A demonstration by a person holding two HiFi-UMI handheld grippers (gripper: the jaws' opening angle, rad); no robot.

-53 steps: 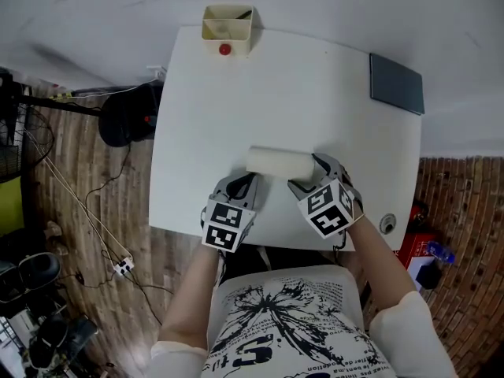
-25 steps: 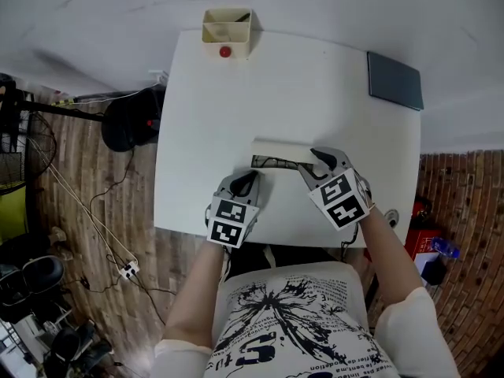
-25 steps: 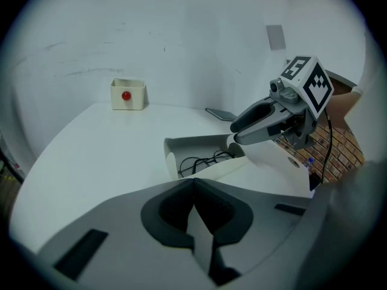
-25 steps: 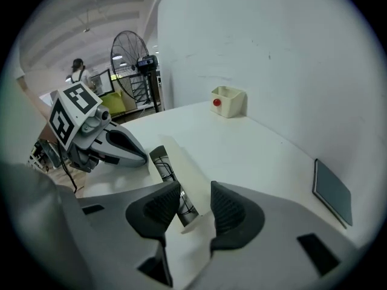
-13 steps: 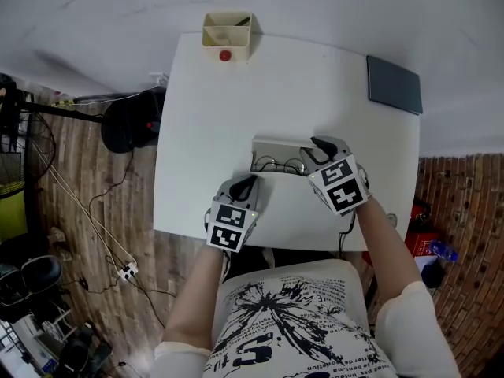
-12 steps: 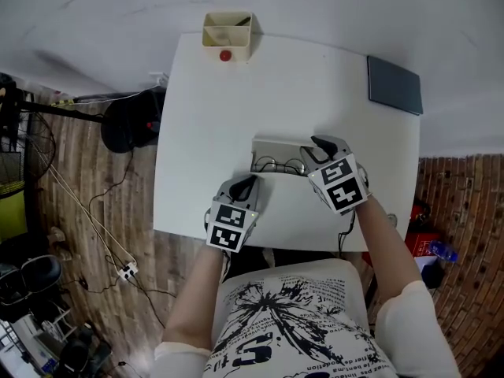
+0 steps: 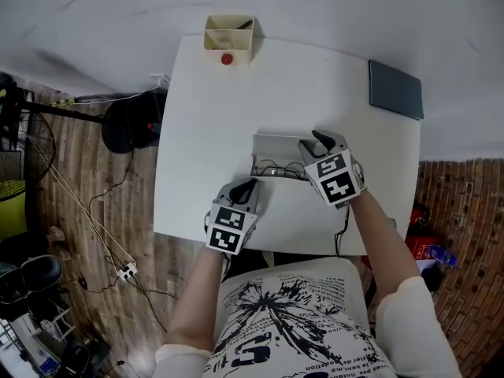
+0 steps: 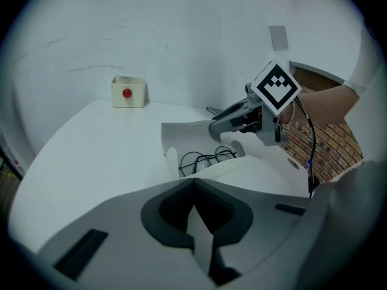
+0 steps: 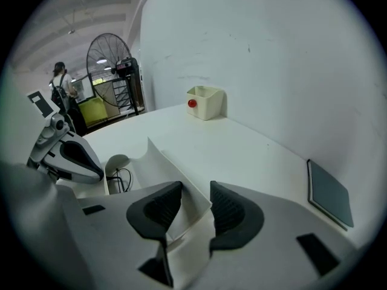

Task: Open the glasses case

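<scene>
The white glasses case [image 7: 277,154] lies open in the middle of the table, its lid [image 8: 184,128] raised and tipped back. Thin dark-framed glasses [image 7: 277,167] rest in the base [image 8: 225,168]. My left gripper [image 7: 249,185] is shut on the base's near wall, a white sliver between its pads in the left gripper view [image 8: 193,183]. At the case's right end, my right gripper [image 7: 313,139] has the lid's edge [image 9: 163,162] between its pads [image 9: 195,201]. Those jaws are opening slightly while both pads still touch the lid.
A beige box with a red button [image 7: 228,34] stands at the white table's [image 7: 205,116] far edge. A dark flat pad [image 7: 395,89] lies at the far right corner. Past the table's left side stand a floor fan [image 9: 109,65] and cables.
The case went from closed to open: the lid swung up and back, uncovering the glasses. My right gripper moved away from me with the lid. The left gripper stayed put.
</scene>
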